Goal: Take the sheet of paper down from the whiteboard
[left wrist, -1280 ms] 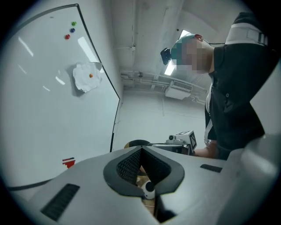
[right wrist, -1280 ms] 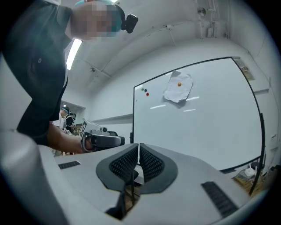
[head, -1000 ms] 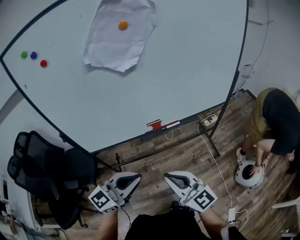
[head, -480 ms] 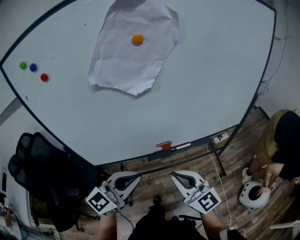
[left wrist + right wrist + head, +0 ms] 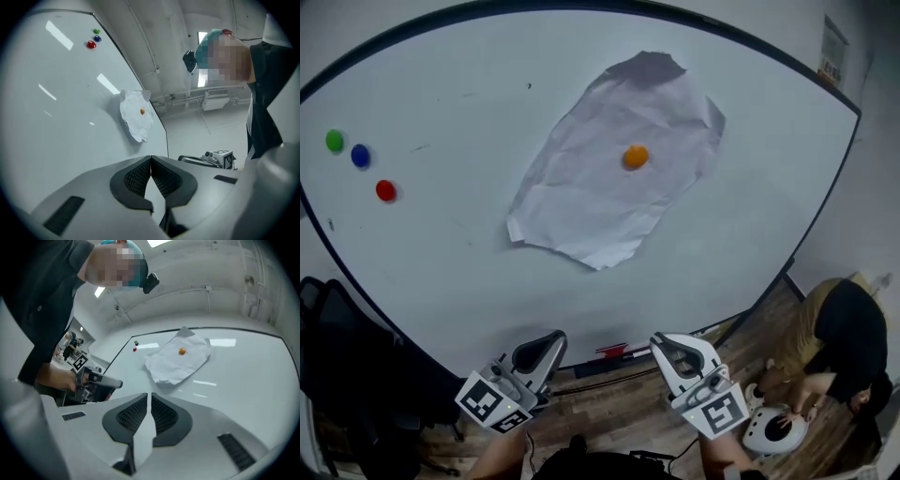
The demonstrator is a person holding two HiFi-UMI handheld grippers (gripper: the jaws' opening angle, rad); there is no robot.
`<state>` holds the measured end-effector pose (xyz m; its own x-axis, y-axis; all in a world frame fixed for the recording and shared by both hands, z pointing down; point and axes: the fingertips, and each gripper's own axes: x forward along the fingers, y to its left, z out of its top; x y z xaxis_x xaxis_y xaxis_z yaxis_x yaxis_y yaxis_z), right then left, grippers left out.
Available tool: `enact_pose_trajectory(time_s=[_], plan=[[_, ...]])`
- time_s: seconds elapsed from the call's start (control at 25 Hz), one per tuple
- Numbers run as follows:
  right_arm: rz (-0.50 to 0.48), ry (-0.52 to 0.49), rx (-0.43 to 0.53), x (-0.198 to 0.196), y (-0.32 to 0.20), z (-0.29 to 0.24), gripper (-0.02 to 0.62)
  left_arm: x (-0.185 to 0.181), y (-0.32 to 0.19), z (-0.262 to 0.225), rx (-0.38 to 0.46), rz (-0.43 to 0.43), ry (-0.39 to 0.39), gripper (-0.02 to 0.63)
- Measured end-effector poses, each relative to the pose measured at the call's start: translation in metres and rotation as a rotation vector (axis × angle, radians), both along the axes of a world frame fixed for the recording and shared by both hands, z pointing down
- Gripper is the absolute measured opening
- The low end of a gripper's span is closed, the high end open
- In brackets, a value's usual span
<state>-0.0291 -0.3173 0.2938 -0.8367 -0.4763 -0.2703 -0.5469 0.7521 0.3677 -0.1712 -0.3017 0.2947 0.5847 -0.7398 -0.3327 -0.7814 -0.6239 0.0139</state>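
Head view: crumpled white paper sheet (image 5: 614,202) hangs on the big whiteboard (image 5: 441,272) under a round orange magnet (image 5: 635,157), well above the left gripper (image 5: 549,339) and right gripper (image 5: 662,341), both pinched closed and empty.

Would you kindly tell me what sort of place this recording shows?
Most likely an office or meeting room: a large whiteboard with coloured magnets and markers, a black office chair beside it, and wood-plank flooring.
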Motion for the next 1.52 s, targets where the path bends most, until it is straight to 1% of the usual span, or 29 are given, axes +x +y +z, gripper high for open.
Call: enact_pose_trajectory(time_s=[0.04,0.12,0.28,0.4,0.44,0.48,0.52,0.56,0.72,0.88,0.96,1.12,1.24,1.52], plan=[[0.017,0.007,0.050,-0.001,-0.006,-0.019,0.023,-0.001,-0.008,-0.004,0.002,0.017,0.014,0.012],[0.048,0.037,0.165,-0.005,-0.018,-0.057,0.023,-0.001,-0.023,-0.013,0.005,0.045,0.018,0.012],[0.085,0.146,0.369,-0.019,-0.038,-0.122,0.023,0.006,-0.048,-0.027,0.009,0.045,-0.020,0.012],[0.066,0.222,0.486,-0.032,-0.049,-0.159,0.026,0.018,-0.062,-0.035,-0.002,0.028,-0.053,0.022],[0.059,0.243,0.513,-0.037,-0.052,-0.170,0.034,0.024,-0.066,-0.037,-0.008,0.023,-0.068,0.028],[0.056,0.263,0.534,-0.042,-0.057,-0.179,0.064,0.029,-0.068,-0.038,-0.016,0.018,-0.079,0.036],[0.058,0.284,0.549,-0.047,-0.061,-0.185,0.117,0.033,-0.070,-0.039,-0.024,0.011,-0.086,0.052],[0.065,0.304,0.563,-0.052,-0.065,-0.191,0.141,0.036,-0.072,-0.040,-0.030,-0.001,-0.089,0.070],[0.130,0.362,0.631,-0.064,-0.078,-0.216,0.141,0.040,-0.081,-0.043,-0.062,-0.056,-0.084,0.102],[0.132,0.410,0.602,-0.071,-0.089,-0.226,0.156,0.046,-0.084,-0.047,-0.067,-0.073,-0.061,0.118],[0.149,0.432,0.611,-0.074,-0.093,-0.227,0.156,0.047,-0.085,-0.050,-0.061,-0.081,-0.051,0.118],[0.134,0.478,0.636,-0.081,-0.094,-0.223,0.156,0.044,-0.092,-0.050,-0.057,-0.112,-0.044,0.118],[0.166,0.501,0.674,-0.082,-0.097,-0.219,0.156,0.044,-0.098,-0.050,-0.046,-0.101,-0.008,0.118],[0.163,0.494,0.691,-0.085,-0.101,-0.219,0.153,0.048,-0.097,-0.062,-0.036,-0.051,0.098,0.120]])
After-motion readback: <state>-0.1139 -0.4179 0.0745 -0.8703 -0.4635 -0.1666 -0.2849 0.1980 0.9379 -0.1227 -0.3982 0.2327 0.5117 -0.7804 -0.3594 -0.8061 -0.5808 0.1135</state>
